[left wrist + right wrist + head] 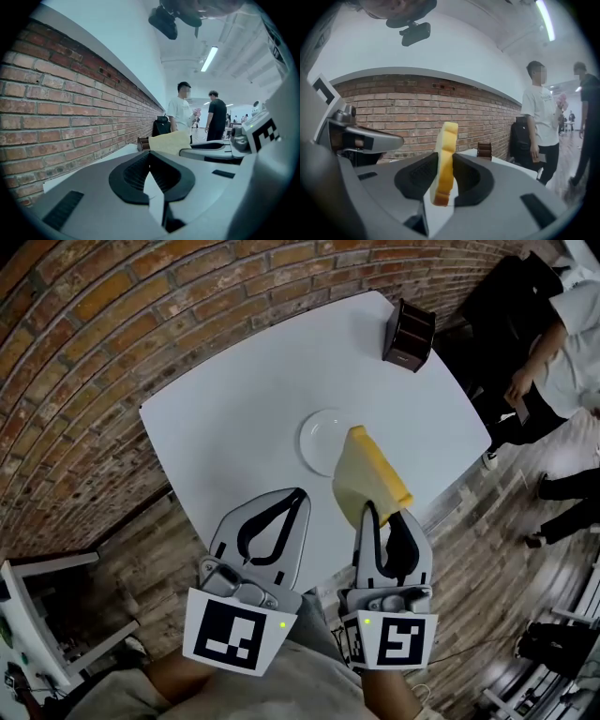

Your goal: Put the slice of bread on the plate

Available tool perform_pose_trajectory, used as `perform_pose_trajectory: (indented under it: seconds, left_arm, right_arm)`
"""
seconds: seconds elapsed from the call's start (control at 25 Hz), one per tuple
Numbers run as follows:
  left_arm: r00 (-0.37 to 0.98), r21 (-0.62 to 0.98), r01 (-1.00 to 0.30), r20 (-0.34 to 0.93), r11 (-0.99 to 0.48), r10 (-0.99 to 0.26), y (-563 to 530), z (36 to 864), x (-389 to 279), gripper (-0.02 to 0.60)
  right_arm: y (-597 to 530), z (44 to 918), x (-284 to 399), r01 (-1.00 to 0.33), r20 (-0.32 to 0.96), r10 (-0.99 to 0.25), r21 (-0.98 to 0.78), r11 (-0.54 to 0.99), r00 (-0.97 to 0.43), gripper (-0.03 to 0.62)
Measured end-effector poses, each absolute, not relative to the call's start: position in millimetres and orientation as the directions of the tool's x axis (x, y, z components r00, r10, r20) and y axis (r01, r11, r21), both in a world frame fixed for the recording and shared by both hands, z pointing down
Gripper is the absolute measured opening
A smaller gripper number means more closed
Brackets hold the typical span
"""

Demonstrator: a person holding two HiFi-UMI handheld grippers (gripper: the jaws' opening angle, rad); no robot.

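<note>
Head view: my right claw (386,517) is clamped on the bread (368,479), gripping its near end. The slice runs lengthwise away from the claw, crust edge to the right, and its far end reaches over the near-right rim of the plate (314,439). I cannot tell from here how high it hangs above the rim. The plate's centre therefore lies ahead of the claw and a little to its left, along the line of the slice. The left claw (300,493) sits beside it over the table (234,390) with its tips together and nothing in them. It is also close to the plate, but the right one carries the load. A dark box (409,334) stands at the far corner, well apart.

Left gripper view: the tips meet with only bare table showing behind the pads. Off to the right I see the pale face of the slice (171,142) sticking out ahead of the other claw.

Right gripper view: the bread (445,161) stands on edge between the two pads (423,174), which press on both faces; its top leans slightly right. People stand beyond the table.

My judgement: the move ahead is a short push forward and left, then rolling the slice flat before letting go
</note>
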State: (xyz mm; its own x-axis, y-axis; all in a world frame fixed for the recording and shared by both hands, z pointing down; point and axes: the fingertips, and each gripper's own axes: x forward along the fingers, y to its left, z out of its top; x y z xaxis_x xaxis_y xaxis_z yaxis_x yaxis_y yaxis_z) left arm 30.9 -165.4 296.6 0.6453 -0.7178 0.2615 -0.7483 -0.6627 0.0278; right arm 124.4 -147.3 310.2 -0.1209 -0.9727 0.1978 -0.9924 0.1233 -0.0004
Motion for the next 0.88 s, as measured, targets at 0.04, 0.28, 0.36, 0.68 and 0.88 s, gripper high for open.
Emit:
perform_pose_trajectory:
  seconds: [0.04, 0.28, 0.36, 0.68, 0.88]
  left_arm:
    - [0.645, 0.027, -0.749, 0.262, -0.662, -0.718, -166.9, 297.3, 31.5, 0.009]
    - [0.635, 0.042, -0.759, 0.271, -0.650, -0.723, -180.1, 303.5, 33.4, 0.009]
    - [0.635, 0.042, -0.757, 0.279, -0.651, -0.720, -185.0, 306.1, 34.4, 0.009]
    - [0.633, 0.054, -0.759, 0.293, -0.649, -0.717, -199.5, 314.5, 36.7, 0.009]
    - [0.632, 0.057, -0.759, 0.301, -0.649, -0.714, -205.5, 318.6, 39.5, 0.009]
  right_arm:
    - [-150.1, 311.5, 125.3, -0.992, 0.198, -0.972, -0.003, 0.125, -0.123, 0.104]
    - [-169.0, 327.8, 127.1, -0.989, 0.222, -0.964, -0.041, 0.142, -0.148, 0.104]
    - [-175.6, 334.1, 127.9, -0.988, 0.233, -0.960, -0.054, 0.145, -0.153, 0.104]
    - [-195.4, 350.5, 128.9, -0.986, 0.254, -0.953, -0.068, 0.152, -0.164, 0.104]
    - [-204.0, 358.2, 130.6, -0.985, 0.264, -0.950, -0.077, 0.153, -0.169, 0.104]
